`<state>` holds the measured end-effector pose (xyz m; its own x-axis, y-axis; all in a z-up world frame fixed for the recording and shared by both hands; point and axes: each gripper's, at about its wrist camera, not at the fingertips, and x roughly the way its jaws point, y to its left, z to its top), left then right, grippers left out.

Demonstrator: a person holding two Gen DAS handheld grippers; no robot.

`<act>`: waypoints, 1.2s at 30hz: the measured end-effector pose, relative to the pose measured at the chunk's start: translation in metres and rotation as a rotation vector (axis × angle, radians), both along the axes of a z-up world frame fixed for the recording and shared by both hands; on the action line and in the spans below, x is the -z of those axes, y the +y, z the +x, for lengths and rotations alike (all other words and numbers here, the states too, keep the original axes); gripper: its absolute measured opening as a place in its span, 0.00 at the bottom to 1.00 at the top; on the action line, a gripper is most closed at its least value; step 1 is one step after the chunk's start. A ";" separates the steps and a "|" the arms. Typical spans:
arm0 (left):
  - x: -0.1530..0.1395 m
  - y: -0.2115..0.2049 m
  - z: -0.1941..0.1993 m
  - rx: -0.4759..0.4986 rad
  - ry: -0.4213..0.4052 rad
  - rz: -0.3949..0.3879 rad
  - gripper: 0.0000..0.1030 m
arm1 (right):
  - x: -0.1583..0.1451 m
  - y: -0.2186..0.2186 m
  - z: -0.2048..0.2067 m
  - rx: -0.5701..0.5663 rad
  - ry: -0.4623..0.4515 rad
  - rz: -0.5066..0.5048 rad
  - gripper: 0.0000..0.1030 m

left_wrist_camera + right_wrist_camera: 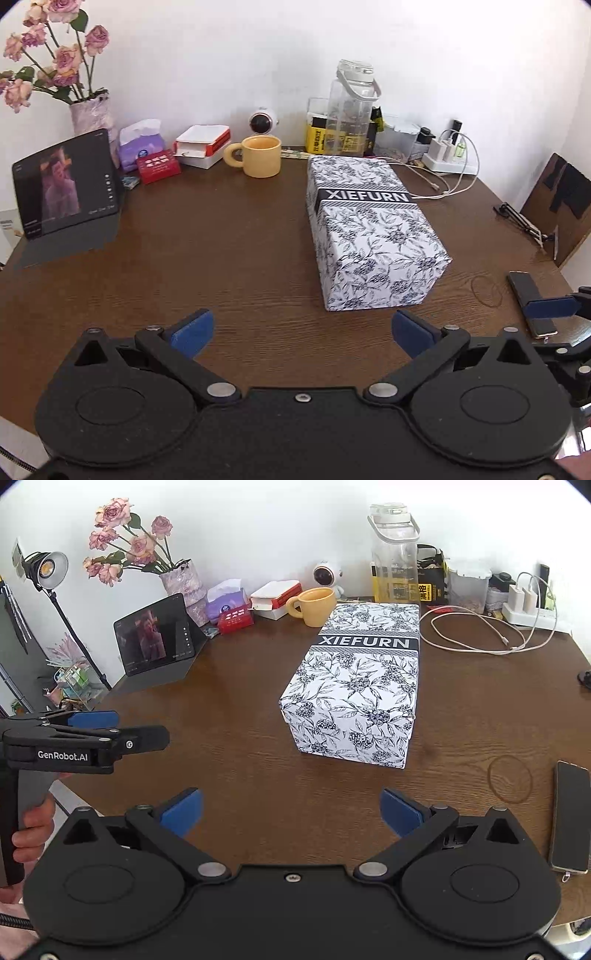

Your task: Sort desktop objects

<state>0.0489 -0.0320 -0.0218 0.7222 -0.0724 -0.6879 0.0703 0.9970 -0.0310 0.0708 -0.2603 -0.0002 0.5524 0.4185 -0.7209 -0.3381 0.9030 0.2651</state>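
We see both views bright and evenly lit, with soft daylight that seems to come from the right. The white wall (258,55) is nearly blown out, and the table (240,258) carries a pale sheen along its right edge. The patterned box (354,686) throws only a faint shadow onto the wood to its left. A studio lamp (46,566) glows at the left of the right wrist view. Fisheye distortion bends the table edges and darkens the frame corners. Focus is fairly sharp at centre; the tablet screen (62,184) looks soft and washed.
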 end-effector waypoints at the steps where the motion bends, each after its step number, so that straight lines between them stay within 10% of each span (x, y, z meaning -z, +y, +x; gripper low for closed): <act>1: -0.001 -0.001 -0.006 -0.008 -0.014 0.008 1.00 | -0.001 0.002 -0.003 0.004 -0.001 -0.008 1.00; 36: -0.006 0.011 -0.056 -0.002 -0.040 -0.102 1.00 | -0.002 0.018 -0.048 0.011 0.005 -0.019 1.00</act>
